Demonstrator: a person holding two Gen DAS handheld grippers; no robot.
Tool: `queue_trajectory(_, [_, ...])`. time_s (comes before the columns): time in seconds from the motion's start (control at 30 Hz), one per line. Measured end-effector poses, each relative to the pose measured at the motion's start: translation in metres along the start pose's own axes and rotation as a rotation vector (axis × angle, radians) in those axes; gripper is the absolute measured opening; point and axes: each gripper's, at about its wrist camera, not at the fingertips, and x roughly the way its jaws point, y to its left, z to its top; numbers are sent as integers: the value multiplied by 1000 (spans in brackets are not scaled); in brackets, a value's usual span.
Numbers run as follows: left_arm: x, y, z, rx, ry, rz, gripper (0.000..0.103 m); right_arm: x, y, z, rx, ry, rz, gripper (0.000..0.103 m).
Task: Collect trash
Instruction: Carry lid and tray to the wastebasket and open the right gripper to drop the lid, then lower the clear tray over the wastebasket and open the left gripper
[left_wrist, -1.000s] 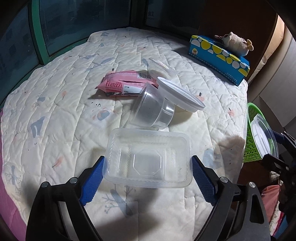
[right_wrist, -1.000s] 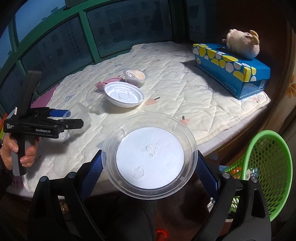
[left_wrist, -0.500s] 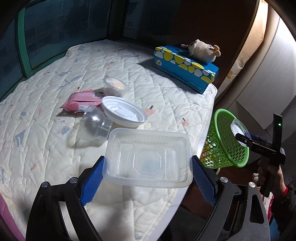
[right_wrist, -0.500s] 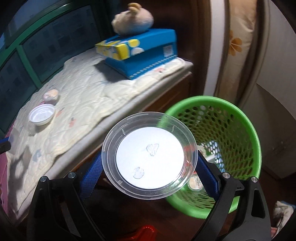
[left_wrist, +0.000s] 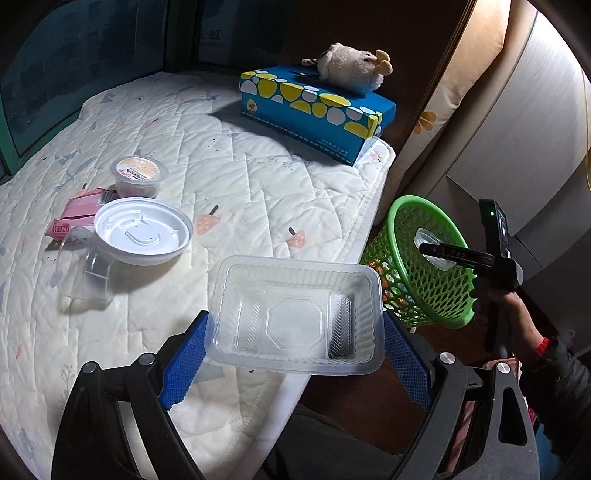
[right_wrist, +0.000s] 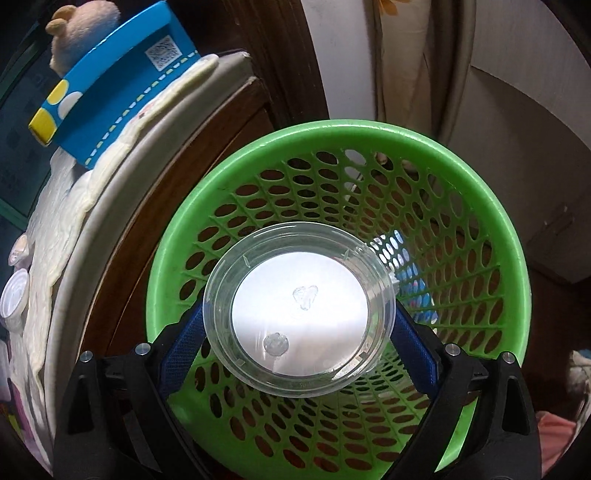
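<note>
The left gripper (left_wrist: 293, 354) pinches a clear plastic tray (left_wrist: 295, 314) by its two ends, above the near edge of the quilted bed (left_wrist: 258, 177). The right gripper (right_wrist: 297, 339) clamps a clear round lid (right_wrist: 299, 317) over the mouth of the green basket (right_wrist: 495, 206), right of the bed. A white lid (left_wrist: 144, 230), a toppled clear cup (left_wrist: 86, 269), a pink wrapper (left_wrist: 75, 216) and a small sealed cup (left_wrist: 138, 179) lie on the bed's left.

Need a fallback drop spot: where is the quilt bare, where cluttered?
Bare: the quilt between the tissue box and the white lid, out to its edge by the green basket. Crowded: around that lid, the pudding cup, pink wrapper and clear cup.
</note>
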Motion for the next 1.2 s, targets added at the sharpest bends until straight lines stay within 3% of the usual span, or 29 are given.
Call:
queue_trajectory(0.17, [9, -13, 3, 16, 11, -23, 87, 15, -13, 13, 64, 6, 25, 97])
queue_trajectory(0.3, [16, -25, 5, 34, 23, -38, 87, 12, -19, 21, 41, -17, 7, 97])
queue_trajectory(0.8, [64, -105, 35, 148, 65, -121, 87, -74, -43, -15, 41, -159, 50, 97])
queue_trajectory(1.2, [113, -174, 56, 228, 124, -142, 87, -120, -52, -48, 40, -241, 12, 97])
